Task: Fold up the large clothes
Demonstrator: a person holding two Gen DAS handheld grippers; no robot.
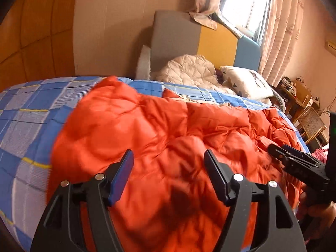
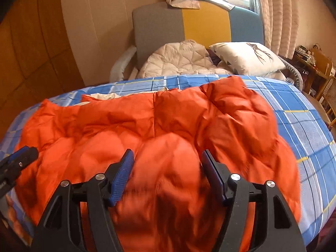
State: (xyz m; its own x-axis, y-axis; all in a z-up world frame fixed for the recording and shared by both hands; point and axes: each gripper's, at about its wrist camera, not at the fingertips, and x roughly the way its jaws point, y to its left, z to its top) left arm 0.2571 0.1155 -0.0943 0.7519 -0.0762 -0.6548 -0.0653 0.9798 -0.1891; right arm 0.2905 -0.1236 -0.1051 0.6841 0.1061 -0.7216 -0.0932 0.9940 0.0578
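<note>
Puffy orange quilted down jacket (image 1: 168, 138) lies spread and rumpled across the blue-and-white plaid bedsheet (image 1: 31, 113), filling the middle of both wrist views; pale lining shows at its far edge, about 12 o'clock in the right view.

Left gripper (image 1: 168, 166), black with blue pads: jaws stand well apart over the jacket, nothing pinched between them. Orange fabric lies behind and below the gap. Whether the pads brush the cloth I cannot tell; the near fabric is blurred.

Right gripper (image 2: 167, 166): same build, jaws likewise wide. A swell of orange jacket rises in the gap, blurred, but the pads do not press on it.

In the left view the right gripper shows at 3 o'clock, over the jacket's edge, with a hand (image 1: 321, 212) on its grip. In the right view the left gripper sits at 9 o'clock.

At 12 to 1 o'clock: grey, yellow and blue panelled headboard (image 2: 201, 21), beige quilted blanket (image 2: 178, 58), white patterned pillow (image 2: 247, 56), pale curtains (image 1: 279, 31).
</note>
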